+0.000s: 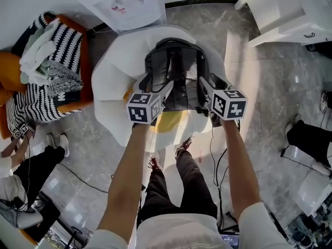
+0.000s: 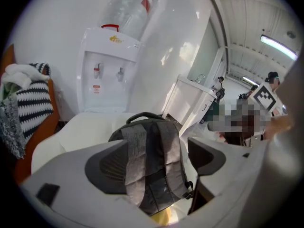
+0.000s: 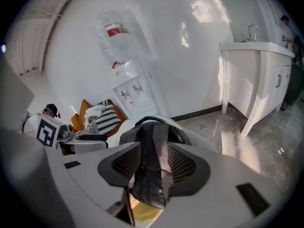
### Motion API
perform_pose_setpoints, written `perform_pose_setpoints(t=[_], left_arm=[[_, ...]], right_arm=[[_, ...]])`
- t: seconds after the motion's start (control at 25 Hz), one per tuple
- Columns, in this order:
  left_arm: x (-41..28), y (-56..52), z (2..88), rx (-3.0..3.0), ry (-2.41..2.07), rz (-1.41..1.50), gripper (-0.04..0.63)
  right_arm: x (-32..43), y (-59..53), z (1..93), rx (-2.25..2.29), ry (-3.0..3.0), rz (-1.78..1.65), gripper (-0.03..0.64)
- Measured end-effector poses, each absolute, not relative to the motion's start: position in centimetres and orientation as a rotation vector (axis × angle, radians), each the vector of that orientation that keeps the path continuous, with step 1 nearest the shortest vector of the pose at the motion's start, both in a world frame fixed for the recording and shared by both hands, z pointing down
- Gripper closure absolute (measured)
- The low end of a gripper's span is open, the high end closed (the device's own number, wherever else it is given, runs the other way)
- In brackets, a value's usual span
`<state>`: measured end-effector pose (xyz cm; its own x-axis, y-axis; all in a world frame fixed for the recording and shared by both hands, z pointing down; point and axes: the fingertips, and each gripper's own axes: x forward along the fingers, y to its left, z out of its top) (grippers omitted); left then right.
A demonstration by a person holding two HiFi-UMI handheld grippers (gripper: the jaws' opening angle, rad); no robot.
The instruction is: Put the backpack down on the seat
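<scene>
A dark grey backpack [image 1: 174, 69] is over the round white seat [image 1: 116, 71], straps facing me and top handle at the far side. I cannot tell whether it rests its full weight there. My left gripper [image 1: 163, 91] is at the left shoulder strap [image 2: 135, 160]. It is open, and the strap drapes against one pad with a wide gap to the other. My right gripper [image 1: 203, 86] is shut on the right strap [image 3: 153, 167], which hangs pinched between its ribbed pads. A yellow patch [image 1: 168, 121] shows under the bag's near end.
A water dispenser [image 1: 129, 4] stands against the wall behind the seat. An orange chair with striped blankets [image 1: 49, 61] is to the left and a white cabinet [image 1: 290, 9] to the right. A person [image 1: 21, 175] sits at the left, and cables cross the marble floor.
</scene>
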<state>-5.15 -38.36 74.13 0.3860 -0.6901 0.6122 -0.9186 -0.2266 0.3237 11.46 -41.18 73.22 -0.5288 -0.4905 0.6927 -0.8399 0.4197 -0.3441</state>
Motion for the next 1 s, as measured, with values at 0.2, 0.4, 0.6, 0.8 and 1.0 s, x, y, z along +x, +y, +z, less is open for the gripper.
perform_pose_setpoints(t=[0.2, 0.4, 0.6, 0.8, 1.0], left_arm=[[-4.4, -37.2, 72.0, 2.07, -1.332, 0.444, 0.204], [-5.2, -36.4, 69.3, 2.113, -1.391, 0.421, 0.23], [-5.4, -35.6, 67.6, 2.156, -1.387, 0.387, 0.274], [-7.0, -34.9, 65.0, 2.158, -1.498, 0.344, 0.429], [-7.6, -34.0, 63.4, 2.193, -1.486, 0.292, 0.434]], right_arm=[[11.0, -40.4, 71.1, 1.105, -2.198, 0.87, 0.443], [10.8, -39.5, 68.6, 1.105, -2.215, 0.841, 0.442], [10.8, -38.9, 66.0, 1.144, -2.233, 0.811, 0.443], [10.2, -37.9, 64.1, 1.164, -2.239, 0.775, 0.443], [10.2, -37.1, 61.5, 1.259, -2.251, 0.667, 0.581]])
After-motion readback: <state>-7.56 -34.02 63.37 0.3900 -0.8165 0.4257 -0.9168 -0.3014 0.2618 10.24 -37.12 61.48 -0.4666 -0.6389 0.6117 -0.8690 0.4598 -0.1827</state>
